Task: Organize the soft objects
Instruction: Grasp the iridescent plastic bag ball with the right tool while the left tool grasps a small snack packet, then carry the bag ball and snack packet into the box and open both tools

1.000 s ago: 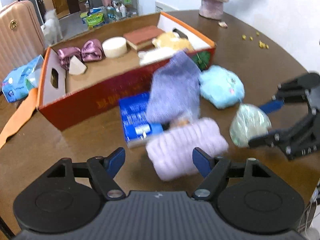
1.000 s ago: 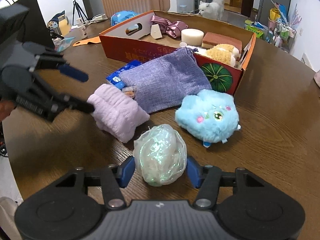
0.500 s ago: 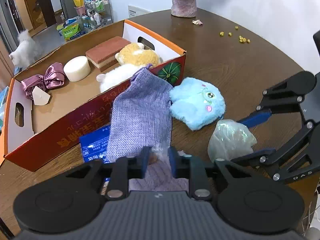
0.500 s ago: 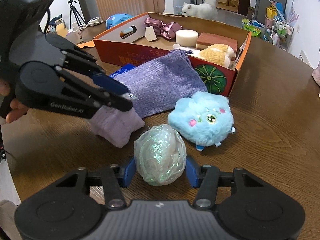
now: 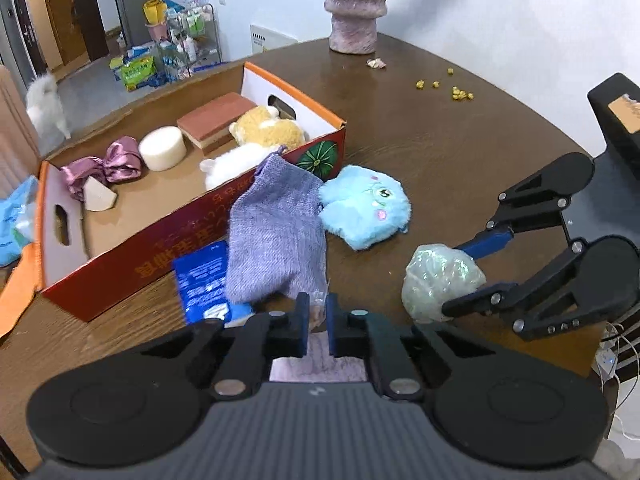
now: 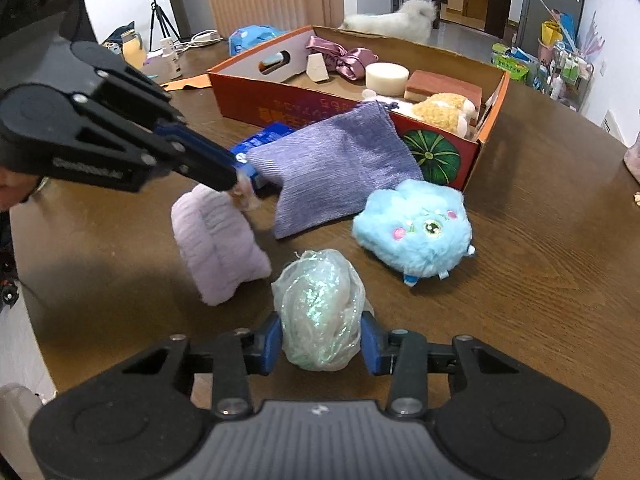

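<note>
Left wrist view
Left tool (image 5: 317, 312): jaws pinched nearly together on the top edge of the lilac towel (image 5: 318, 360), which hung just below the fingers.
Right tool (image 5: 460, 276): seen from the side, its blue fingers on either side of the shiny bag (image 5: 440, 280).
Purple pouch (image 5: 276, 232): lay on the bench (image 5: 460, 152), its drawstring end leaning up on the box wall.
Blue plush (image 5: 366, 206): sat on the bench just beside the pouch, close to the box corner.
Box (image 5: 120, 256): open, holding a pink bow, a white round block, a brown sponge and a tan plush.

Right wrist view
Right tool (image 6: 321, 338): jaws closing, pads pressed on both flanks of the shiny bag (image 6: 318, 308), bag sitting on the bench (image 6: 540, 280).
Left tool (image 6: 236, 180): fingers shut tight on a corner of the lilac towel (image 6: 218, 246), the rest drooping toward the bench.
Purple pouch (image 6: 340, 168): between towel and box (image 6: 280, 104), overlapping a blue packet (image 6: 264, 138).
Blue plush (image 6: 416, 228): near the bag, apart from it.
</note>
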A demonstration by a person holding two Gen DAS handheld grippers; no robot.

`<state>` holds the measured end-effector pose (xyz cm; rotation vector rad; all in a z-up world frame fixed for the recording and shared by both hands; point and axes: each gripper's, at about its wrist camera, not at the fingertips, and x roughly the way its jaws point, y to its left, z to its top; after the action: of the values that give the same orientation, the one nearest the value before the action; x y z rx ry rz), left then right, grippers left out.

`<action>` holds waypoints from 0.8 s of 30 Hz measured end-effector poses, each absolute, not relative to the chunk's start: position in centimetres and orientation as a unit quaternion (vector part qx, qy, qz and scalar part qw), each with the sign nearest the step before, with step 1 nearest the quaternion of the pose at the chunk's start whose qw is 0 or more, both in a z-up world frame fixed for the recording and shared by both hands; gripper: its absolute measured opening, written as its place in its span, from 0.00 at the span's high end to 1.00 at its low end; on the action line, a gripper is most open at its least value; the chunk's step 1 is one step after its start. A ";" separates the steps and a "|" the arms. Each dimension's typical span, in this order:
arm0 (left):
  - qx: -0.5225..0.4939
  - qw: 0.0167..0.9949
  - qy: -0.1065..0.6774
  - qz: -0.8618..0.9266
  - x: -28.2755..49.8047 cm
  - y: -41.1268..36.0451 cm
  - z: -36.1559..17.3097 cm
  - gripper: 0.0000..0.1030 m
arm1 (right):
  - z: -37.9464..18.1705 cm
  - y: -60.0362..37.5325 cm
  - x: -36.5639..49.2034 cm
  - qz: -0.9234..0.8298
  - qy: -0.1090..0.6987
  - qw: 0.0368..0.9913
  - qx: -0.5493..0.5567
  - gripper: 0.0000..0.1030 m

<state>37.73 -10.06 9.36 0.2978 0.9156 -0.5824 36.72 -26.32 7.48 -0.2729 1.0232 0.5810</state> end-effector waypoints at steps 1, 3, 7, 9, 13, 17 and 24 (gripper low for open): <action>0.139 0.848 0.431 -0.274 37.2 -9.7 9.8 0.91 | 7.8 -26.4 36.3 0.274 0.479 0.824 -0.129 0.62; 0.138 0.854 0.424 -0.267 36.4 -9.0 10.7 0.91 | 8.5 -26.4 35.5 0.275 0.473 0.827 -0.128 0.62; 0.134 0.863 0.417 -0.252 35.2 -7.5 12.0 0.91 | 9.5 -26.0 34.2 0.287 0.466 0.827 -0.130 0.62; 0.134 0.865 0.417 -0.245 34.8 -7.0 12.3 0.91 | 9.9 -25.5 33.7 0.294 0.464 0.825 -0.133 0.62; 0.124 0.863 0.425 -0.244 34.3 -6.1 12.0 0.91 | 10.3 -24.6 33.6 0.305 0.463 0.821 -0.135 0.62; 0.111 0.867 0.427 -0.233 35.2 -4.8 12.1 0.91 | 10.9 -23.4 34.6 0.312 0.460 0.819 -0.145 0.62; 0.077 0.886 0.410 -0.203 40.9 -1.9 14.0 0.91 | 13.8 -20.0 40.3 0.328 0.435 0.823 -0.158 0.62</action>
<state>40.92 -1.88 14.03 0.1609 0.8538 -0.4231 40.33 -20.02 13.84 -0.3371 0.9259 0.6985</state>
